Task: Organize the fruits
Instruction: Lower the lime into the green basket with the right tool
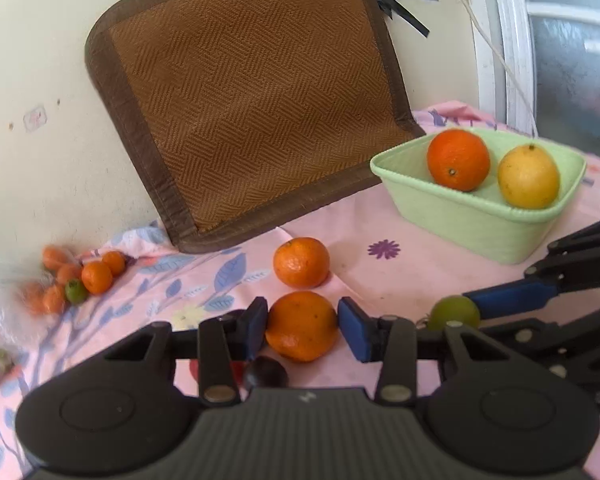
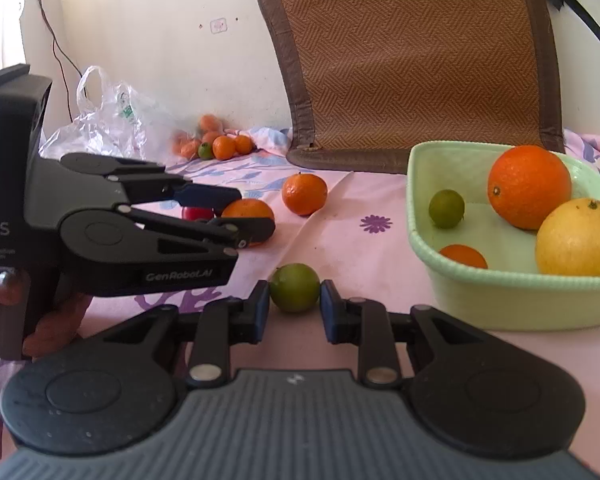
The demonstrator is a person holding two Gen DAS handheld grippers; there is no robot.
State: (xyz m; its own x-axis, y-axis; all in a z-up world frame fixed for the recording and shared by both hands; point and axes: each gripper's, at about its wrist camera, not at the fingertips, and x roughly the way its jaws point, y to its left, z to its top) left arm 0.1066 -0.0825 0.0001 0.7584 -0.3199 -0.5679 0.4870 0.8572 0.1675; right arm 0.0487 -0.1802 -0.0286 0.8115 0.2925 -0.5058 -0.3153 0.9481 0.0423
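Observation:
My left gripper (image 1: 302, 322) is shut on a tangerine (image 1: 302, 326) that rests on the pink cloth, with both blue pads against its sides. From the right wrist view the left gripper (image 2: 252, 212) straddles that tangerine (image 2: 247, 209). Closer to the basket, my right gripper (image 2: 295, 300) is shut on a green lime (image 2: 295, 292), which also sits on the cloth. A pale green basket (image 2: 414, 184) at the right holds a big orange (image 2: 528, 186), a yellow citrus (image 2: 578, 238), a small lime (image 2: 446, 208) and a small tangerine (image 2: 462, 256).
A loose tangerine (image 1: 301, 263) lies just beyond the left gripper. A dark fruit (image 1: 266, 372) and a red one (image 2: 198, 213) sit near it. Small tangerines with a lime (image 2: 216, 144) are heaped by a plastic bag (image 2: 100, 124). A woven mat (image 1: 252, 92) leans on the wall.

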